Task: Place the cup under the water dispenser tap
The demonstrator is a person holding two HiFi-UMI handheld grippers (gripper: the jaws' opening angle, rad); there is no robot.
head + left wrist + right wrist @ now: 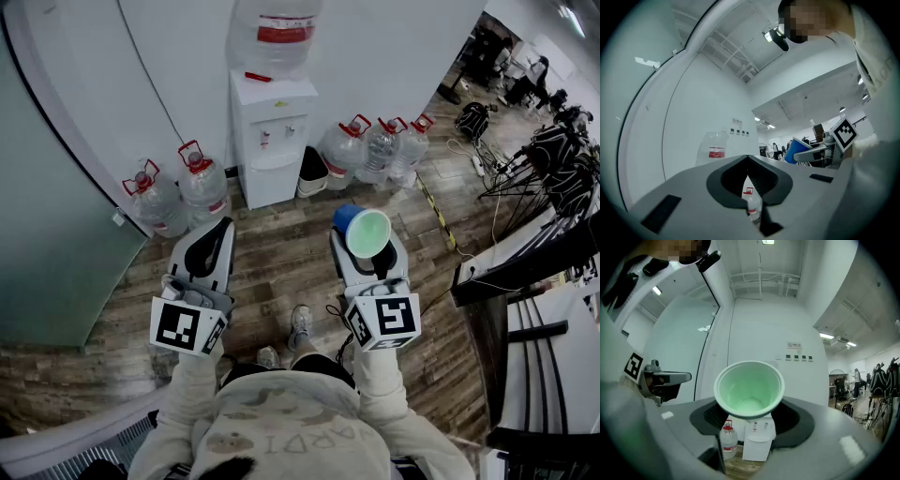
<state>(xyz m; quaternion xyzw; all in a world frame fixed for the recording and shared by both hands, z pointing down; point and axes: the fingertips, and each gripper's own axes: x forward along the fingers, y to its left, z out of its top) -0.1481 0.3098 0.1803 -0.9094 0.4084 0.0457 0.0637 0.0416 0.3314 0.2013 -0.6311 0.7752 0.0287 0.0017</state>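
A white water dispenser (270,141) stands against the far wall with a large bottle (277,33) on top; its taps (278,131) sit above a recess. My right gripper (367,246) is shut on a cup (365,232), blue outside and pale green inside, held level with its mouth facing me, well short of the dispenser. In the right gripper view the cup (749,389) fills the middle, with the dispenser (758,440) small below it. My left gripper (221,228) is shut and holds nothing. It hangs beside the right one; its jaws meet at the tips in the left gripper view (747,159).
Two water jugs (178,192) stand left of the dispenser, and several more (375,150) to its right beside a dark bin (312,171). The floor is wood plank. Desks, cables and stands (544,178) crowd the right side. A curved glass wall (56,216) runs along the left.
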